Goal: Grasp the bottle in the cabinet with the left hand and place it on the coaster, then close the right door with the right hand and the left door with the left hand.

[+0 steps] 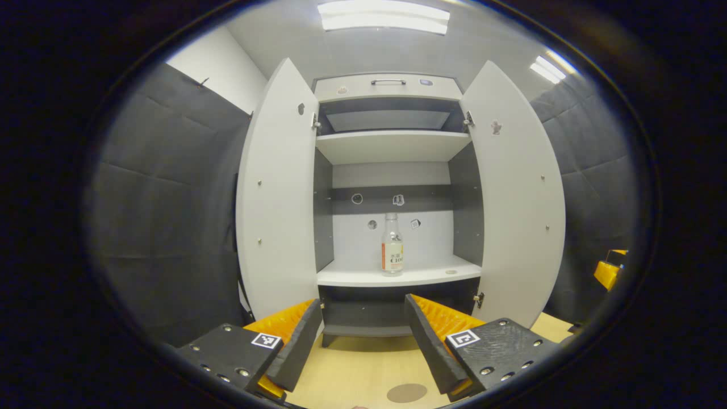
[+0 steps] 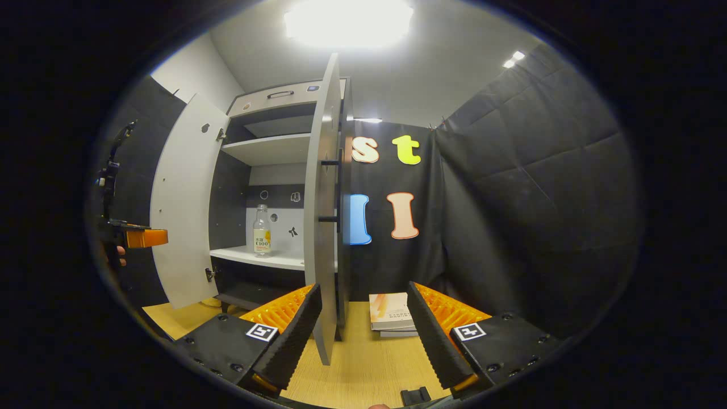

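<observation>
The cabinet [image 1: 392, 85] stands on the table [image 1: 352, 369] with both doors swung wide. The bottle [image 1: 392, 245] stands upright on the lower shelf [image 1: 363, 277], near the middle, apart from both side walls. The left gripper [image 1: 363, 335] faces the opening squarely, its fingers spread apart and holding nothing. The round coaster [image 1: 406, 392] lies on the table just below them. The right gripper [image 2: 363, 335] hangs off to the side by the edge of the right door [image 2: 324, 227], fingers likewise open and empty, with a stack of books [image 2: 392, 312] on the table ahead.
</observation>
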